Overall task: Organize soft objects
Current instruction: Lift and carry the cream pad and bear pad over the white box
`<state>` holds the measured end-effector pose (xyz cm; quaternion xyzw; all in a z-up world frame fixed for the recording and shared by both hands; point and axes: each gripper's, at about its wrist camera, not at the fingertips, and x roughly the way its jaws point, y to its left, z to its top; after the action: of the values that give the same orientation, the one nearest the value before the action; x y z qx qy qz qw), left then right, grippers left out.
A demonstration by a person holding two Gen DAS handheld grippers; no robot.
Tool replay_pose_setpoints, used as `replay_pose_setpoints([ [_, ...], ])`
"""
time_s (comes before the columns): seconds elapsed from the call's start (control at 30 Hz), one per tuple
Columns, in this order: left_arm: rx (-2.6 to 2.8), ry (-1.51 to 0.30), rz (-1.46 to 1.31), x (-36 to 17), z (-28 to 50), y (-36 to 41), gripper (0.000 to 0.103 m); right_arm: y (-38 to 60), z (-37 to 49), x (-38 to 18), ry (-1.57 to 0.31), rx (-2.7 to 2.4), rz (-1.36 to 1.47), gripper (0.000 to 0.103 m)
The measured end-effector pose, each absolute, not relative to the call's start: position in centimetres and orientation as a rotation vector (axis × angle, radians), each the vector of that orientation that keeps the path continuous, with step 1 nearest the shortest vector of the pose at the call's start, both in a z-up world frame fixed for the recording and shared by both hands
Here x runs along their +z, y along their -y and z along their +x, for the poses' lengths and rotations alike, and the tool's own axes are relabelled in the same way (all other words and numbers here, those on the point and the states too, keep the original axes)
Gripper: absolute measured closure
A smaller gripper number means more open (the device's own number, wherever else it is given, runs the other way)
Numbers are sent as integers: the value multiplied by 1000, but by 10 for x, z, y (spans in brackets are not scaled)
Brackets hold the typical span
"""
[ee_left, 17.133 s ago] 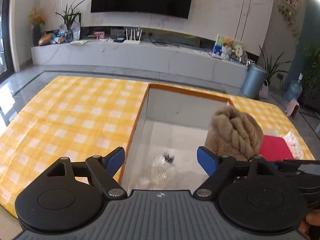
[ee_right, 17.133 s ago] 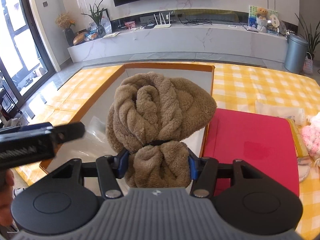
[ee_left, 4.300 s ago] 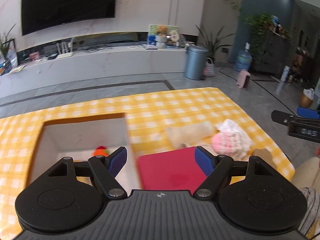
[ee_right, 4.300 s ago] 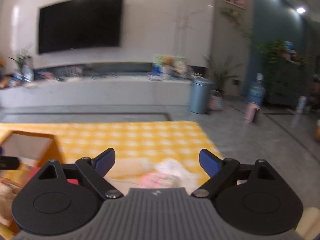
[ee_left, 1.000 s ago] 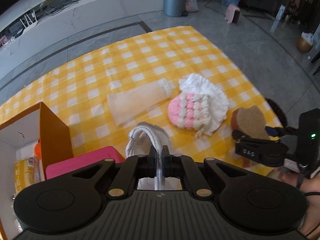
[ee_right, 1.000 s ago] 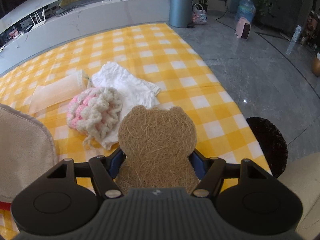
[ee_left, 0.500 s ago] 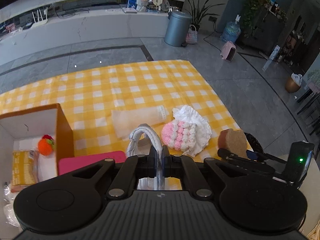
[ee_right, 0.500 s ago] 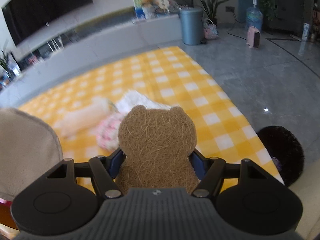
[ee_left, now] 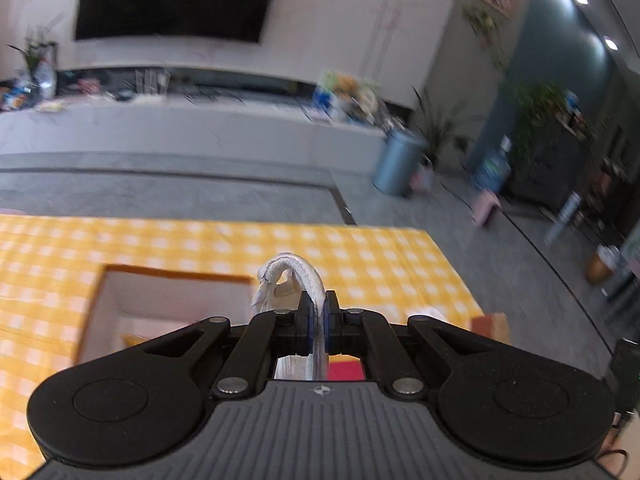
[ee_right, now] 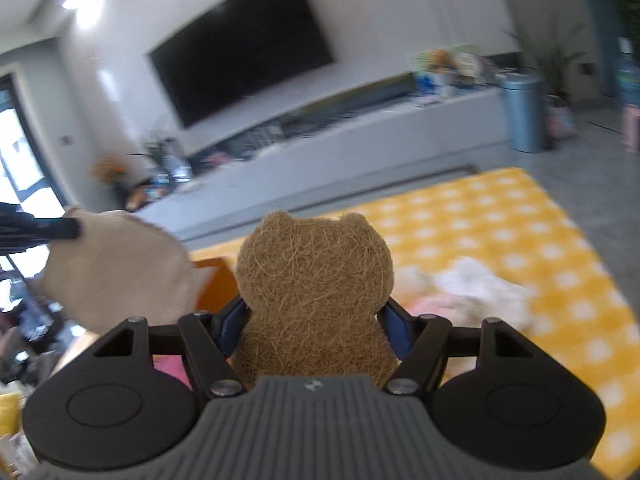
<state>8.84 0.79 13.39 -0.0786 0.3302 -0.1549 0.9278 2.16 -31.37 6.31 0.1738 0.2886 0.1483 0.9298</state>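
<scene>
My left gripper (ee_left: 317, 322) is shut on the edge of a thin beige cloth pad (ee_left: 296, 276), held in the air just right of the open cardboard box (ee_left: 132, 300) on the yellow checked table. The pad also shows in the right wrist view (ee_right: 116, 268), hanging from the left gripper (ee_right: 60, 229). My right gripper (ee_right: 314, 320) is shut on a brown bear-shaped fibre pad (ee_right: 314, 280), held upright above the table. A pink and white knitted item (ee_right: 472, 292) lies blurred on the cloth to the right.
A red flat item (ee_left: 346, 370) lies under the left gripper, pink in the right wrist view (ee_right: 170, 370). The box's orange wall (ee_right: 214, 284) stands left of the bear pad. The table's right edge (ee_left: 452, 264) drops to grey floor. A bin (ee_left: 396, 166) stands far back.
Both grippers have lifted and swung left toward the box, each holding its pad. The views now tilt up toward the TV wall and are blurred by motion.
</scene>
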Motion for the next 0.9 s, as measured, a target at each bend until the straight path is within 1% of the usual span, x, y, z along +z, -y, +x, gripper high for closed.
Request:
replay_pose_setpoints([
  [0.2,-292,-627,-244,109,84,-54,98,262,25,83,-532,545,340,34],
  [0.33,-284,-576,-283,91,79,-82,98,220,36,88,-559,580,353,34],
  [0.47,-274,-557,-328,78,82,-115,98,169,54,89,-607,562,272,34],
  [0.67,-242,-553,-418,62,86,-161,98,86,100,74,-724,529,98,34],
  [0.83,-199,-547,-418,54,87,-171,98,37,134,52,-788,471,-30,34],
  [0.9,-181,-542,-410,52,86,-173,98,20,143,42,-795,463,-134,34],
])
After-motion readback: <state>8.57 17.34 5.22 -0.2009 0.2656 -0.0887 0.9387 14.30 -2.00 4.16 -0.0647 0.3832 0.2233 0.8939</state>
